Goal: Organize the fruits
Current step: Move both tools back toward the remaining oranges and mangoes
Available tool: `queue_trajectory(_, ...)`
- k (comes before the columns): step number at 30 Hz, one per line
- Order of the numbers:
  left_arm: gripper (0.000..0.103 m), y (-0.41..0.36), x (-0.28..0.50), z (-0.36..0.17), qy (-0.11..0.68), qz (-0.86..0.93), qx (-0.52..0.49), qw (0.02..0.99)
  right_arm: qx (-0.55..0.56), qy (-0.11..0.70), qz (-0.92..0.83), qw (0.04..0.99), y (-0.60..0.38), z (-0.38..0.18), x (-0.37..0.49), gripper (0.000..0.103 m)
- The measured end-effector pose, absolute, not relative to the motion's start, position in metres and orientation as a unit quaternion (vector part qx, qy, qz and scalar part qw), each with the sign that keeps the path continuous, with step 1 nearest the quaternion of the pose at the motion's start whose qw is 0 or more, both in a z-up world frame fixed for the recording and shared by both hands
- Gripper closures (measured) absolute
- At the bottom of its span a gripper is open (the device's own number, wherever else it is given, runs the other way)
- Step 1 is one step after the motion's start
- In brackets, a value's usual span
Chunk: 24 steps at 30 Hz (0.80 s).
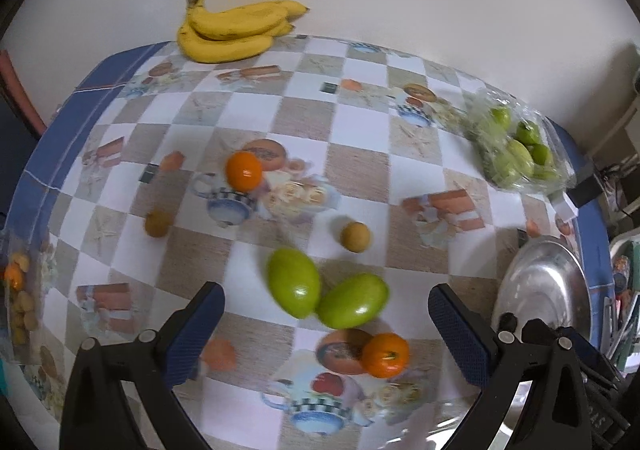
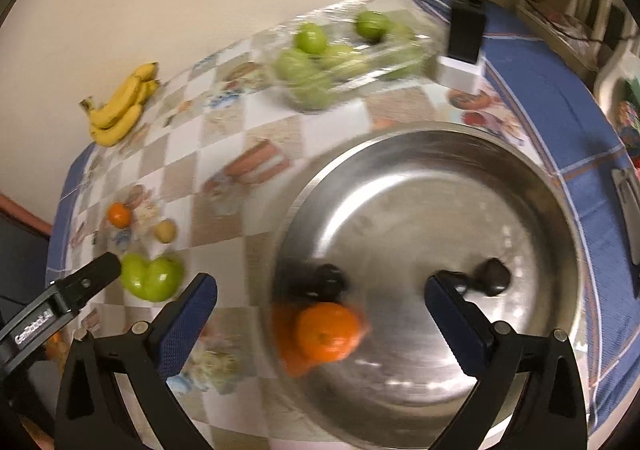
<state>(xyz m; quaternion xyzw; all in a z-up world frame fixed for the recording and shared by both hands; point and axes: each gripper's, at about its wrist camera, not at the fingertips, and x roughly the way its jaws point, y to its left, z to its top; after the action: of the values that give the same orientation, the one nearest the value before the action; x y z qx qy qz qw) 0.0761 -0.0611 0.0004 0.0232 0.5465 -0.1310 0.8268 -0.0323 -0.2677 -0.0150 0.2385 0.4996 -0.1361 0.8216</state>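
Low in the right wrist view, the right gripper (image 2: 320, 290) stands spread wide and empty above the steel bowl (image 2: 520, 178), where an orange (image 2: 326, 332) lies loose: a drop-off step, apparently. The left gripper (image 1: 326, 300), also spread and empty, hovers before two green mangoes (image 1: 324, 296). Next, closing squarely on one. Farther up lie a second orange (image 1: 243, 171) and bananas (image 1: 232, 30).

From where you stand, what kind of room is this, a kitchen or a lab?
Most likely a home kitchen or dining corner. The table wears a checked cloth printed with teapots, a bunch of bananas and a clear bag of green fruit lie on it, and a wide steel bowl holds an orange.
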Motion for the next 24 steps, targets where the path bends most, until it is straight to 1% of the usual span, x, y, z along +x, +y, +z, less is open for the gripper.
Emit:
queue_trajectory(12,0.0,-0.005,0.096,0.003,0.543,-0.086,-0.018,0.835,0.207,0.509,-0.065,0.833,-0.2,-0.012,0.002,0.0)
queue_trajectory(20,0.0,0.009,0.103,-0.012,0.562,-0.08,-0.031,0.823,0.2,0.526,-0.045,0.825,-0.176,-0.023,0.012,0.0)
queue_trajectory(24,0.0,0.008,0.105,-0.028,0.582,-0.081,-0.031,0.809,0.195,0.54,-0.043,0.818,-0.168,-0.034,0.016,0.0)
